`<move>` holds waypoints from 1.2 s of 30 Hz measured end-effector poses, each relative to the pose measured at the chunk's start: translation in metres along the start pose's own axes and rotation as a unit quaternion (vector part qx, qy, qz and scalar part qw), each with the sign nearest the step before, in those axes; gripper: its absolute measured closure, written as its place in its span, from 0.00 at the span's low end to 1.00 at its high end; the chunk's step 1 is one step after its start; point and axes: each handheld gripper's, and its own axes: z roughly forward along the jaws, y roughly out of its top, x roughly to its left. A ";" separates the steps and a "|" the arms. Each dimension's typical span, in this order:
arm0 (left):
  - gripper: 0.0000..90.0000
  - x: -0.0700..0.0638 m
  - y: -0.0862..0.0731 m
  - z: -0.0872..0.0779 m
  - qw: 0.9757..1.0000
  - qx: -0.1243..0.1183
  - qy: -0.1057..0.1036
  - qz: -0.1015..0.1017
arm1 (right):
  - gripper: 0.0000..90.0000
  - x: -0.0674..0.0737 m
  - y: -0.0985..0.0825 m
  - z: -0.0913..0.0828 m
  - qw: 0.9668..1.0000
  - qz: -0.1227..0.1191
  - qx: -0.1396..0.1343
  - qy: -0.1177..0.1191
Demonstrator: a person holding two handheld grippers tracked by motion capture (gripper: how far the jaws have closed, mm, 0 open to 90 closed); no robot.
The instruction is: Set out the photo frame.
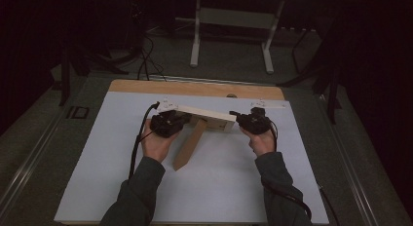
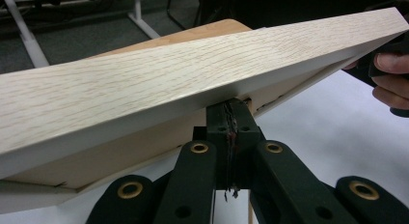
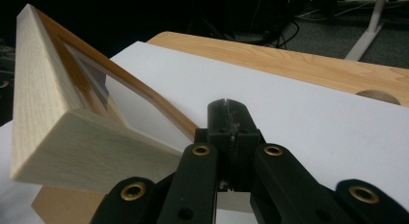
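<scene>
Pale oak-grain picture frame (image 1: 207, 117), thick-edged, with darker inner lip and brown back stand (image 1: 189, 147), held tilted above white tabletop (image 1: 219, 187). Left gripper (image 2: 230, 110) with fingers shut together, tips pressed against frame's underside. Right gripper (image 3: 230, 113) likewise shut, just beside frame's corner; contact not discernible.

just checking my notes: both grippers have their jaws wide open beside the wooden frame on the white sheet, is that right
Not quite. The jaws are shut, not wide open: the left gripper view and the right gripper view each show the two black jaws pressed together. The rest stands: both sit beside the wooden frame over the white sheet.
</scene>
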 end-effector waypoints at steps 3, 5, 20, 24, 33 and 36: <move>1.00 -0.001 0.001 0.002 1.000 0.002 -0.001 0.001 | 1.00 0.000 0.000 0.000 1.000 -0.001 0.001 0.002; 1.00 -0.002 0.001 0.002 1.000 0.003 -0.001 0.002 | 1.00 0.001 0.000 0.000 1.000 -0.001 0.001 0.002; 1.00 -0.002 0.002 0.004 1.000 0.004 0.000 0.000 | 1.00 0.002 -0.001 -0.001 1.000 -0.004 0.002 0.006; 1.00 -0.001 0.002 0.006 1.000 0.004 -0.002 -0.001 | 1.00 0.002 -0.001 -0.001 1.000 -0.004 0.002 0.007; 1.00 0.000 0.003 0.006 1.000 0.006 -0.001 -0.007 | 1.00 0.004 -0.002 -0.001 1.000 -0.004 0.003 0.010; 1.00 0.000 0.003 0.007 1.000 0.006 -0.001 -0.007 | 1.00 0.004 -0.002 -0.001 1.000 -0.005 0.003 0.012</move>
